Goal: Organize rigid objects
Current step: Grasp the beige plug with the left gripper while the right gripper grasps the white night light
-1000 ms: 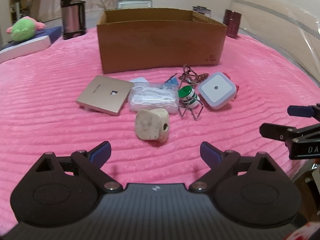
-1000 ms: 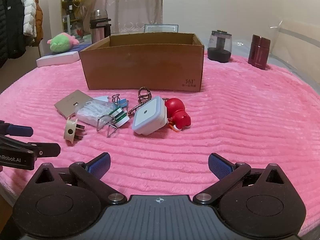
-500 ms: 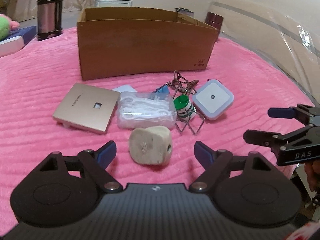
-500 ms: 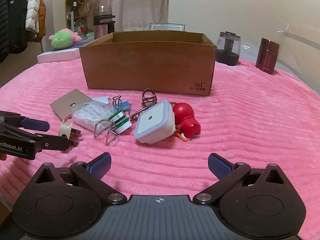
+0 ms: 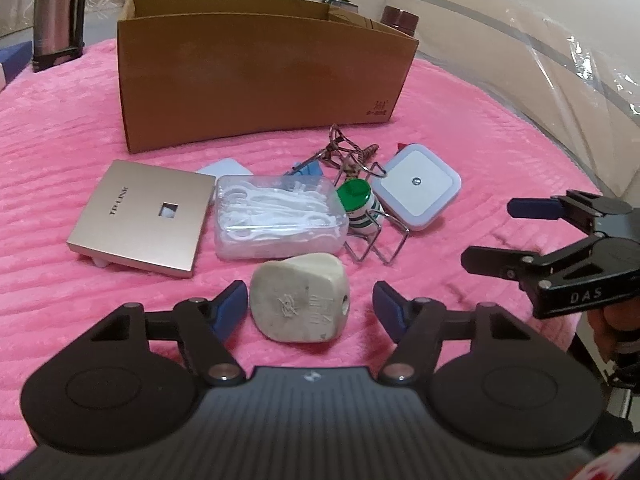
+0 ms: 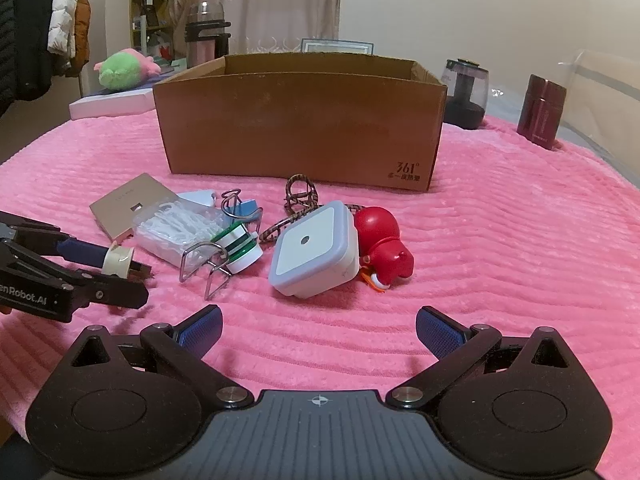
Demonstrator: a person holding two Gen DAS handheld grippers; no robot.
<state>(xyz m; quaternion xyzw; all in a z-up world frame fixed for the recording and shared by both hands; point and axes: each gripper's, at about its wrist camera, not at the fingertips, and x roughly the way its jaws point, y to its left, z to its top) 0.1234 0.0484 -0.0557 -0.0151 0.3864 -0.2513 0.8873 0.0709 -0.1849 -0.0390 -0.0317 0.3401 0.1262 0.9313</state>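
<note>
— Jaws of our left tool [image 5: 306,308] are closing around the beige plug adapter [image 5: 300,298]; its blue pads sit either side, not yet pressing.

— We see the adapter lying on the pink blanket [image 5: 60,128], just in front of the clear floss-pick box [image 5: 278,216] and near the gold panel [image 5: 142,218].

— Our right tool [image 6: 318,330] hangs released, nothing between its pads, before the white night light [image 6: 314,250] and red toy [image 6: 384,246].

— We see the cardboard box [image 6: 300,124] standing open behind the cluster.
</note>
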